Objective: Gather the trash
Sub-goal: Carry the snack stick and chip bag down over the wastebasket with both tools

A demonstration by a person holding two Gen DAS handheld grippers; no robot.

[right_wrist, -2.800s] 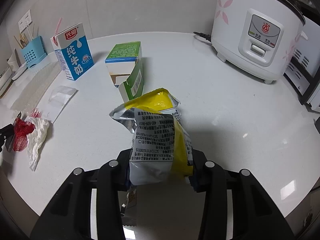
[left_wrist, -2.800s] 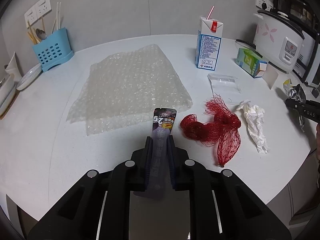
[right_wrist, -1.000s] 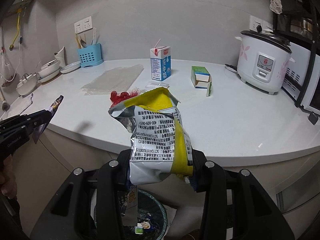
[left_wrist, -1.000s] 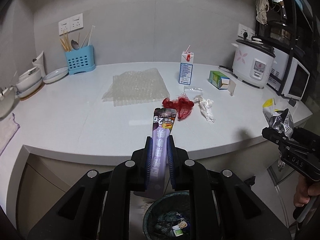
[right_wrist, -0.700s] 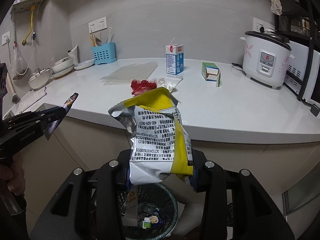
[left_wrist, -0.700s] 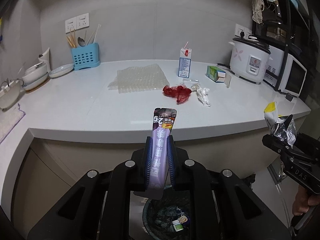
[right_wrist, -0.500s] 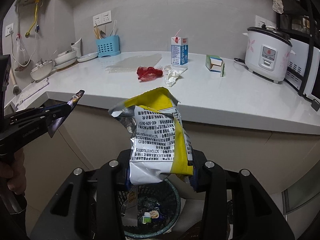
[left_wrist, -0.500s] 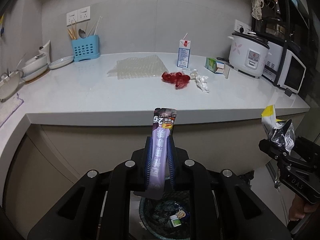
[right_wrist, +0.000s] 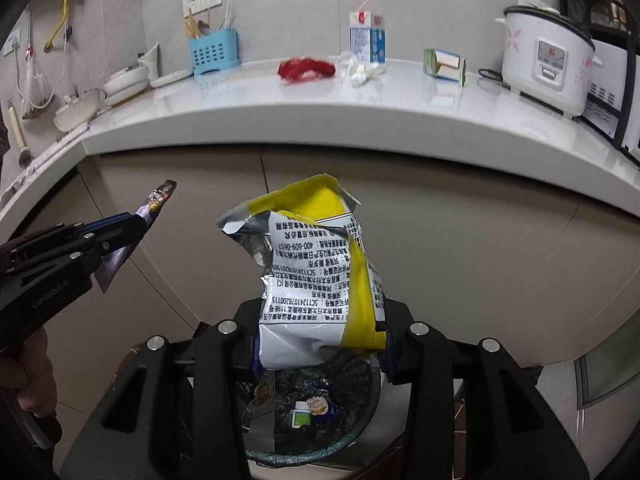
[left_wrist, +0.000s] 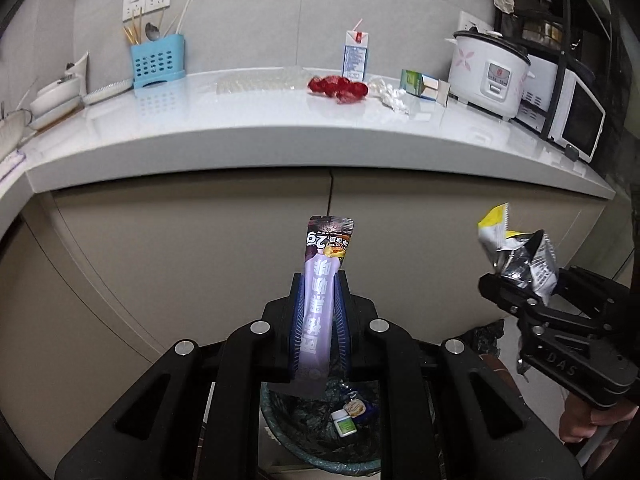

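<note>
Right gripper (right_wrist: 320, 344) grips yellow snack bag (right_wrist: 316, 276) above trash bin (right_wrist: 360, 432).

Kitchen tally: items counted across both wrist views

Two hand-held grippers, left (left_wrist: 319, 308) and right (right_wrist: 318, 344); one purple wrapper (left_wrist: 322, 304), one yellow snack bag (right_wrist: 316, 276), one trash bin (right_wrist: 360, 428); on the surface (left_wrist: 240, 120): one milk carton (left_wrist: 355, 56), one red net (left_wrist: 338, 87), one rice cooker (left_wrist: 490, 72).

purple wrapper (left_wrist: 320, 312), crumpled yellow-silver bag (right_wrist: 316, 280), upright above bin (right_wrist: 360, 432)

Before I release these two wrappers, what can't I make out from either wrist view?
- Trash bin: both views, most of its rim and inside hidden by the tongs' bodies.
- Purple wrapper: left view, lower end covered by the left tongs.
- Yellow snack bag: right view, bottom hidden inside the right tongs.
- Bin contents: too small to identify.
</note>
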